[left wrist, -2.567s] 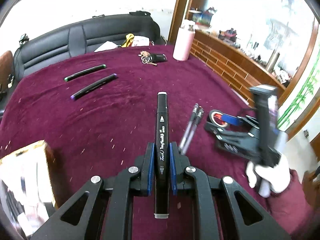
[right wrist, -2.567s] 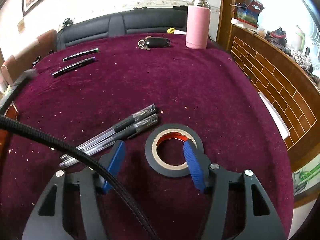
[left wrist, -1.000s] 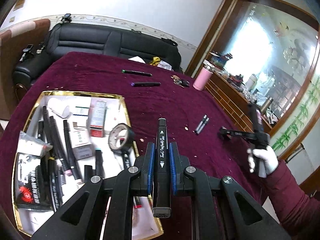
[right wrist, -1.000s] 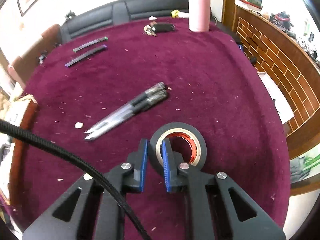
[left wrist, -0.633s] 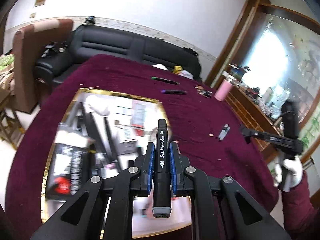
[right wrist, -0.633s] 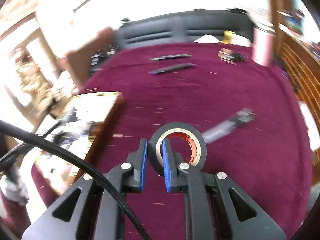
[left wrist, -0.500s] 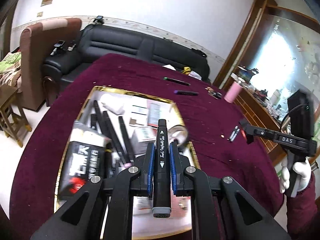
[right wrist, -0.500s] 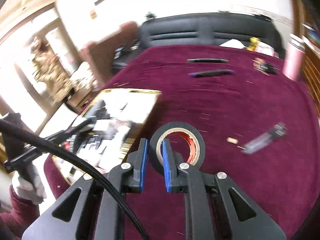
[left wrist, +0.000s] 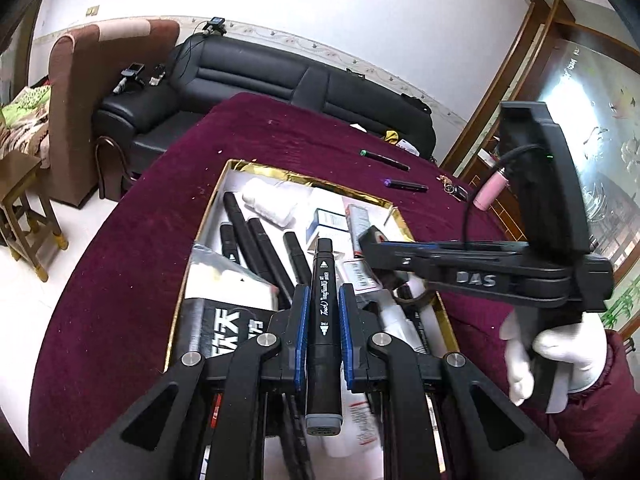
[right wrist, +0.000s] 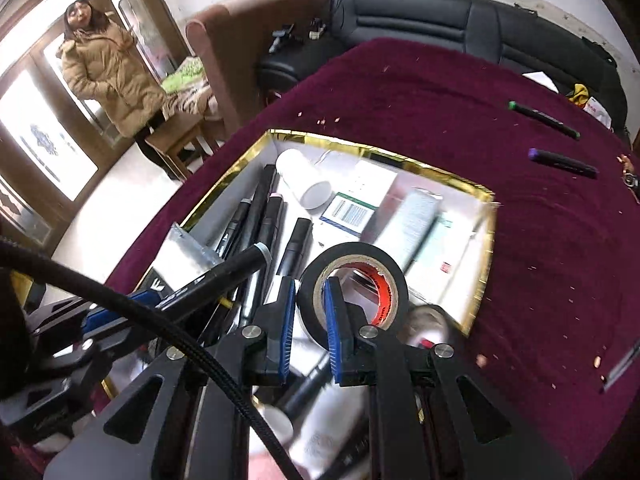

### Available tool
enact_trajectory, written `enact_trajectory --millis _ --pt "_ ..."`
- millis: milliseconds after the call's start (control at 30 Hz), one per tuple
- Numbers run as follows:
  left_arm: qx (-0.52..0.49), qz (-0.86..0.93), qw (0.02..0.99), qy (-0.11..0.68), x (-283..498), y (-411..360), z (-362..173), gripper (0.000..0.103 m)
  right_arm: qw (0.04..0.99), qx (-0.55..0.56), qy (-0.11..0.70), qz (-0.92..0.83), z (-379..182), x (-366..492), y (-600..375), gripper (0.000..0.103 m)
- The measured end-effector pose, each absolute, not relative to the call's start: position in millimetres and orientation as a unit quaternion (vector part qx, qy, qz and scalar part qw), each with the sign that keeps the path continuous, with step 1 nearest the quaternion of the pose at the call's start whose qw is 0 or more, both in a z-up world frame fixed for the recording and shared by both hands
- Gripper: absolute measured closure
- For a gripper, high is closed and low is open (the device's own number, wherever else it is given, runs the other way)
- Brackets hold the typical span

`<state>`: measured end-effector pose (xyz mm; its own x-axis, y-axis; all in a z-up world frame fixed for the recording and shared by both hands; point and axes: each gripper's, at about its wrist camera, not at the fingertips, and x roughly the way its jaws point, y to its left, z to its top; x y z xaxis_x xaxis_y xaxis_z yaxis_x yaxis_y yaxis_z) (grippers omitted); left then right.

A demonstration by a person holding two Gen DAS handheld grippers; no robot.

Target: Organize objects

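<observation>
Left tongs clamped on a black marker, gripped mid-barrel with the grey cap end pointing back toward the camera, so the tip leads down into the box. Right tongs pinched on the wall of a black tape roll, one pad inside the core and one outside, so the roll hangs upright off the pads. Both loads hover over the gold-rimmed box on the maroon surface, neither released yet. Box already holds several black markers lined along its left side, a white tube, small cartons and a foil-wrapped pack; likely the marker goes with the other markers, the tape into the freer right part. In the left view the right tongs cross above the box, held by a white-gloved hand. Still out on the surface: a green-capped marker and a purple-capped marker, well apart from the box, near keys at the far edge. A bystander in a tan coat stands by the door.
</observation>
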<state>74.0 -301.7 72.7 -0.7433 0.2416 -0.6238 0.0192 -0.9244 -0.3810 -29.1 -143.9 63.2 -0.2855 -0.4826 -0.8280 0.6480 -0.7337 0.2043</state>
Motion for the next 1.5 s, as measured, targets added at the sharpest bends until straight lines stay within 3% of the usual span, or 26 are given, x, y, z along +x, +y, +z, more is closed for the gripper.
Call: enact_trajectory --millis 200,267,333,400,533,767,1033,1133,1367,1500 --pt "-0.352 0.909 0.061 -0.214 71 -317 63 0.092 0.346 0.481 0.096 -0.8 65 -34 -149 0.089" --pt "-0.345 0.91 0.064 -0.223 72 -319 65 0.09 0.346 0.479 0.104 -0.8 65 -33 -149 0.08" --pt "-0.34 0.911 0.067 -0.225 74 -319 67 0.08 0.344 0.481 0.112 -0.798 65 -30 -150 0.07" --pt "-0.334 0.913 0.071 -0.224 76 -318 69 0.056 0.35 0.475 0.11 -0.8 69 -26 -149 0.069" --pt "-0.323 0.916 0.07 -0.228 80 -317 76 0.053 0.365 0.452 0.099 -0.808 89 -13 -142 0.062" --pt "-0.303 0.931 0.042 -0.199 96 -303 101 0.024 0.373 0.411 0.059 -0.83 121 16 -96 0.053" --pt "-0.273 0.951 0.072 -0.127 113 -242 141 0.023 0.301 0.389 -0.011 -0.871 125 50 3 0.034" --pt "-0.266 0.954 0.096 -0.102 114 -211 149 0.023 0.249 0.373 -0.024 -0.894 124 62 40 0.032" --pt "-0.234 0.97 0.059 -0.021 125 -143 165 0.023 0.125 0.32 0.021 -0.939 121 79 87 0.025" --pt "-0.24 0.968 0.049 -0.053 130 -137 167 0.023 0.106 0.304 0.047 -0.946 119 81 87 0.025"
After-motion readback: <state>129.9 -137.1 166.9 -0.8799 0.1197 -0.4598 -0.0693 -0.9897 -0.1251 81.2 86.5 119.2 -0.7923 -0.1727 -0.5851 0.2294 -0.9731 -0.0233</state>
